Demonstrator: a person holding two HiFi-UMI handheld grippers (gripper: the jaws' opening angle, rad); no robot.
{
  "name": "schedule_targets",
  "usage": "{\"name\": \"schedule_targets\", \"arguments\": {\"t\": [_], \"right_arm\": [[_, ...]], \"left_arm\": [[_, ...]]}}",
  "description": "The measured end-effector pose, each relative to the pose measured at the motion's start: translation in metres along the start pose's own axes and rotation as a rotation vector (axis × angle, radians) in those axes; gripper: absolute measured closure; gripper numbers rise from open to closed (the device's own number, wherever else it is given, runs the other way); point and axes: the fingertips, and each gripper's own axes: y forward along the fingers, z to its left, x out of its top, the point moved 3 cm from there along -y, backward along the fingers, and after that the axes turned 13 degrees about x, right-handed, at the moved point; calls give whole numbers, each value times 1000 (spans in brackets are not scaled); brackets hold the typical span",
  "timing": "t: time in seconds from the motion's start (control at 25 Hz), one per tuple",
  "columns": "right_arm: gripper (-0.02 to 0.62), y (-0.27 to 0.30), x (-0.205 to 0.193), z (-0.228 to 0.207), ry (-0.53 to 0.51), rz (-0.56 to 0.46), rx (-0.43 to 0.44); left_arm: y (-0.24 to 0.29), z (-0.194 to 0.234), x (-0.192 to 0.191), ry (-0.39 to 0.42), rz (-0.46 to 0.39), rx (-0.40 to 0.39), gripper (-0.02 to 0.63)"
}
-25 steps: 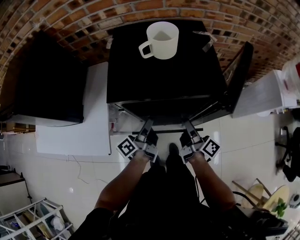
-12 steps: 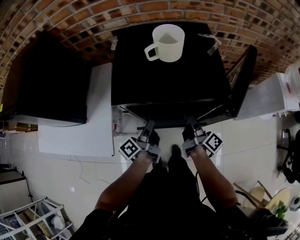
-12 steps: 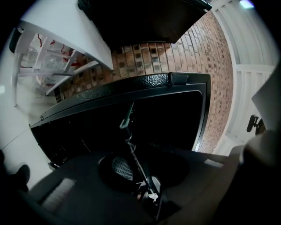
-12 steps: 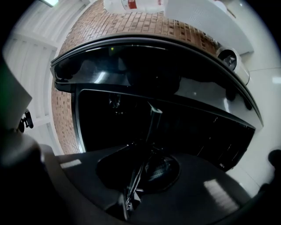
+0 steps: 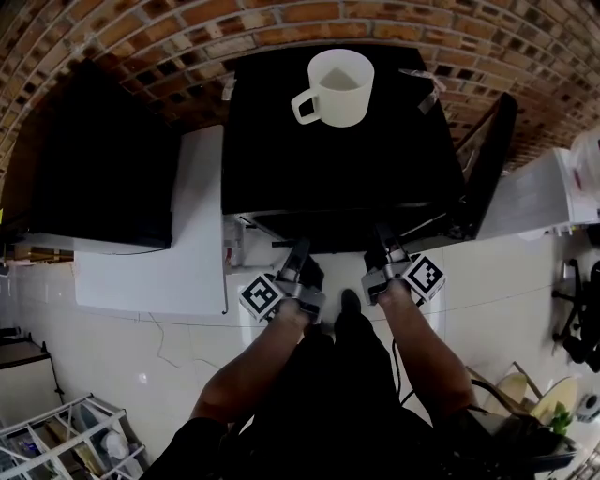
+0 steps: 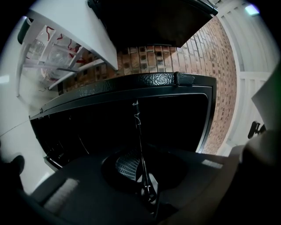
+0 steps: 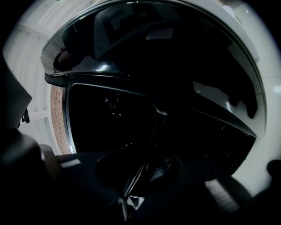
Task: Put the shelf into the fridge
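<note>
A black mini fridge stands open, its door swung out to the right. The shelf is a thin dark panel seen edge-on, reaching into the dark fridge cavity; its other edge shows in the right gripper view. My left gripper has just been closing, and its jaws now pinch the shelf's edge. My right gripper is shut on the opposite edge. Both sit at the fridge's front opening. In the head view the fridge top hides most of the shelf.
A white mug stands on the fridge top. A white cabinet and a black box are left of the fridge, a white counter to the right. Behind is a brick wall. A wire rack sits on the floor.
Both grippers have moved toward the fridge opening. The dark shelf bar seen between them a second ago has slid under the fridge's top edge.
</note>
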Motion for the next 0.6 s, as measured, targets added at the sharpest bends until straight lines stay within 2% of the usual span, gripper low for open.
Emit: {"name": "schedule_targets", "arguments": {"t": [0.16, 0.4, 0.6], "right_arm": [[546, -2, 0, 3, -15, 17, 2], [538, -13, -9, 14, -24, 28, 66], [558, -24, -12, 10, -16, 33, 56]], "left_arm": [[3, 0, 3, 21, -23, -16, 584], [7, 3, 6, -1, -31, -8, 584], [10, 3, 5, 5, -38, -3, 584]]}}
